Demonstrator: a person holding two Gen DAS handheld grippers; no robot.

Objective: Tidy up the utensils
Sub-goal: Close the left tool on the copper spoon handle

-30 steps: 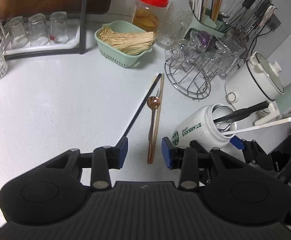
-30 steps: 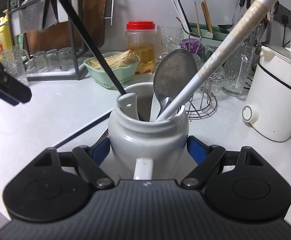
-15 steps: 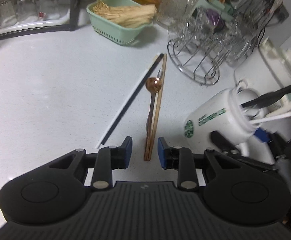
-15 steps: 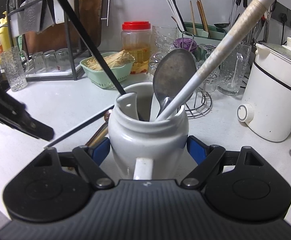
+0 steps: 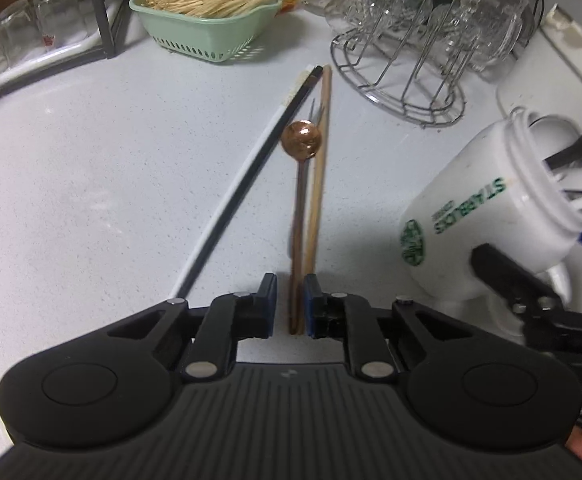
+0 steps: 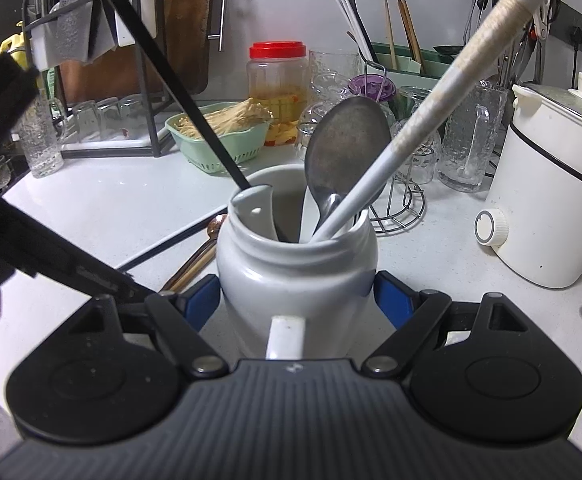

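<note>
Risk: left gripper, fingers nearly together around chopstick and spoon, may pinch both; right gripper clamps mug.

The speckled white stone-look worktop is matt; the white glazed ceramic mug shines. The pale wooden chopstick looks smooth; the grey metal spoon is dull.
</note>
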